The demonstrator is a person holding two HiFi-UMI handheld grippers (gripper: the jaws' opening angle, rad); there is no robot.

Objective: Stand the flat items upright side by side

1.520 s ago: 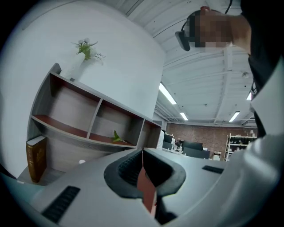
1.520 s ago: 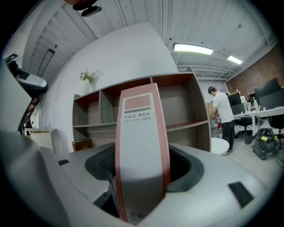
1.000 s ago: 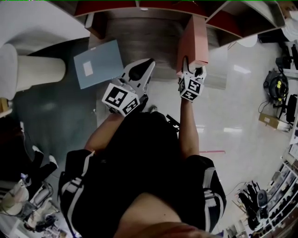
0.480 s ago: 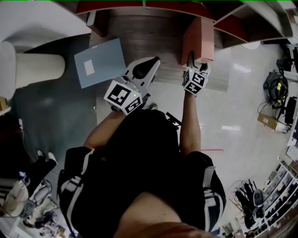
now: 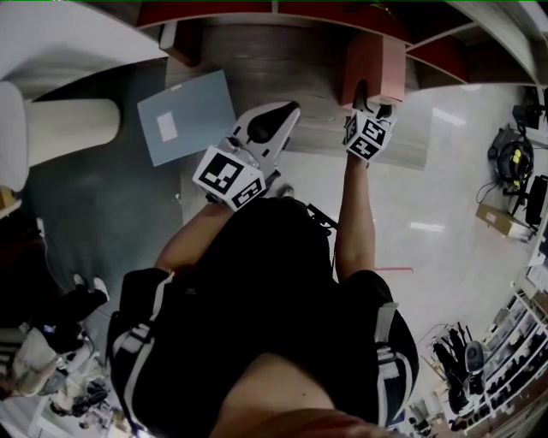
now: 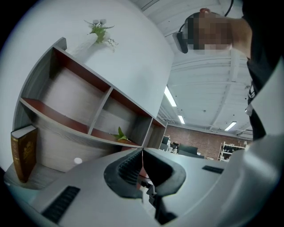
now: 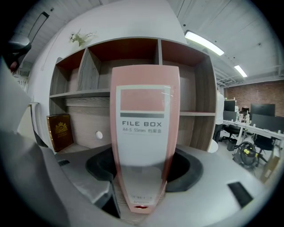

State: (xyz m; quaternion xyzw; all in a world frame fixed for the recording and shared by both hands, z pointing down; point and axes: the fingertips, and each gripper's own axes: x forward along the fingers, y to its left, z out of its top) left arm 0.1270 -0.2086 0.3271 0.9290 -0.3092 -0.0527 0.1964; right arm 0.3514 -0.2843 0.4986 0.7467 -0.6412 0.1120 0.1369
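My right gripper (image 5: 366, 101) is shut on a pink file box (image 5: 373, 70), held upright with its labelled spine (image 7: 144, 133) facing the camera, just in front of the wooden shelf unit (image 7: 191, 84). In the right gripper view the box fills the gap between the jaws of the right gripper (image 7: 144, 177). My left gripper (image 5: 287, 111) is shut and holds nothing, level beside the box; its tips (image 6: 142, 151) meet. To its left a blue folder (image 5: 187, 115) with a white label lies flat. A brown book (image 7: 60, 131) stands upright at the shelf's low left.
The shelf's low wooden ledge (image 5: 291, 64) runs under red-backed compartments (image 5: 214, 13). A small plant (image 6: 120, 134) sits in one compartment. A white round pillar (image 5: 68, 128) stands at the left. Office gear (image 5: 514, 162) lines the shiny floor at the right.
The right gripper has carried the pink file box up and to the right in the head view, closer to the shelf. The left gripper has drifted the same way, still shut.
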